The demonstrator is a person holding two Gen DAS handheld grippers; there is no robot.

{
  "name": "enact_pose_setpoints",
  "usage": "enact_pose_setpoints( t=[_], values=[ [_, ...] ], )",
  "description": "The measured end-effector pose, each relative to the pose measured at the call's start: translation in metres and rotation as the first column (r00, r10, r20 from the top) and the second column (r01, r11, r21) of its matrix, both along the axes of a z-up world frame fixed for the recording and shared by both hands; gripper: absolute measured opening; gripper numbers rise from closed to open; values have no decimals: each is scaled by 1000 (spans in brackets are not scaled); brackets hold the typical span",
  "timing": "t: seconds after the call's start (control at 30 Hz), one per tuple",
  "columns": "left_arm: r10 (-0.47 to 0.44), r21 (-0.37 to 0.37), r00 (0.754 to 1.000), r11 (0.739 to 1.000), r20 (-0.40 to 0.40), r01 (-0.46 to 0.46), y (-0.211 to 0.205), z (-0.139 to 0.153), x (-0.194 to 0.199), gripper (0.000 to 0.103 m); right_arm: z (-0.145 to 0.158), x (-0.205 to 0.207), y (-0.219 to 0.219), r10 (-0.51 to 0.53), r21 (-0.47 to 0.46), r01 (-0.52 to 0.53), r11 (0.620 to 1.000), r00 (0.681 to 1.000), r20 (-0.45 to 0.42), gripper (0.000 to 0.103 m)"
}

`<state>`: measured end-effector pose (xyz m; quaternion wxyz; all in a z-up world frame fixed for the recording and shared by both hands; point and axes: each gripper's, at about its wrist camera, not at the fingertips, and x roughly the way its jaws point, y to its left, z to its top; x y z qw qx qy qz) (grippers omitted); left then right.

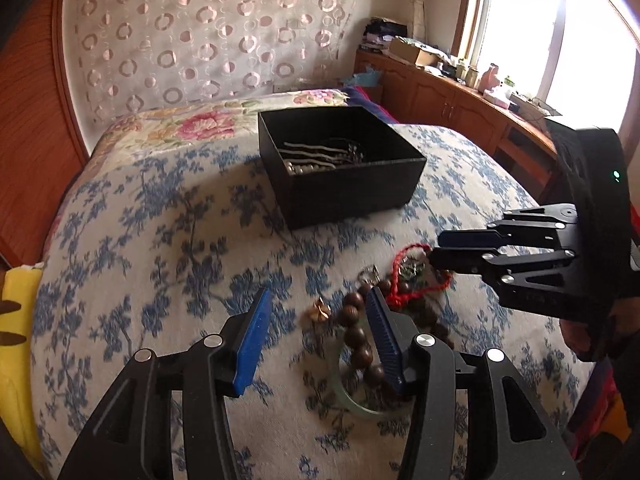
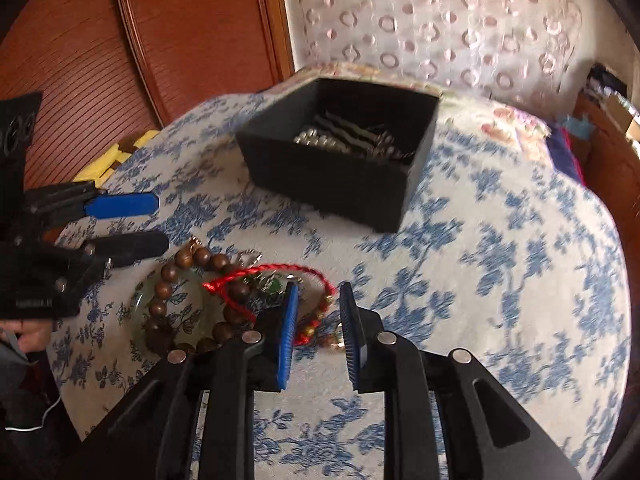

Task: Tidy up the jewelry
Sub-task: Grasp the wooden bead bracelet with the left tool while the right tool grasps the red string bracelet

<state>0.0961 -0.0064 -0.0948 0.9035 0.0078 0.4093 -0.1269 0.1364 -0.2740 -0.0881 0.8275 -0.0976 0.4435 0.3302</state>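
Observation:
A black open box (image 1: 344, 176) (image 2: 332, 168) with silvery beads and hairpins inside stands on the bed. In front of it lies a jewelry pile: a brown wooden bead bracelet (image 1: 356, 336) (image 2: 168, 272), a pale green bangle (image 1: 348, 400) (image 2: 140, 308), a red cord bracelet (image 1: 404, 276) (image 2: 280, 270) and a small gold piece (image 1: 318, 312). My left gripper (image 1: 318, 308) is open above the pile's left side. My right gripper (image 2: 318, 294) (image 1: 436, 248) is open and empty, low over the red cord.
The bed has a blue floral cover (image 1: 160, 240) with a patterned headboard cloth (image 1: 208, 32) behind. A wooden cabinet (image 1: 460, 100) with clutter runs under the window at right. A yellow item (image 2: 108, 164) lies at the bed's left edge.

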Motion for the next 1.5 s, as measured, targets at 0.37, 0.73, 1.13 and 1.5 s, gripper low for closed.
enact_pose_setpoints(
  t=[0.37, 0.73, 1.13, 1.5],
  values=[
    [-43, -25, 997, 999, -68, 42, -14, -19, 3, 25, 11, -5, 2, 14, 29, -14, 999, 999, 31, 8],
    [-43, -2, 997, 999, -63, 43, -20, -17, 3, 12, 52, -16, -12, 18, 56, -27, 998, 989, 146, 8],
    [-47, -17, 997, 999, 58, 48, -26, 32, 4, 12, 80, 8, -14, -20, 88, 0, 996, 975, 223, 8],
    [-34, -8, 988, 999, 151, 35, -24, 78, 20, 12, 87, 58, -6, -92, 114, 67, 991, 969, 231, 8]
  ],
)
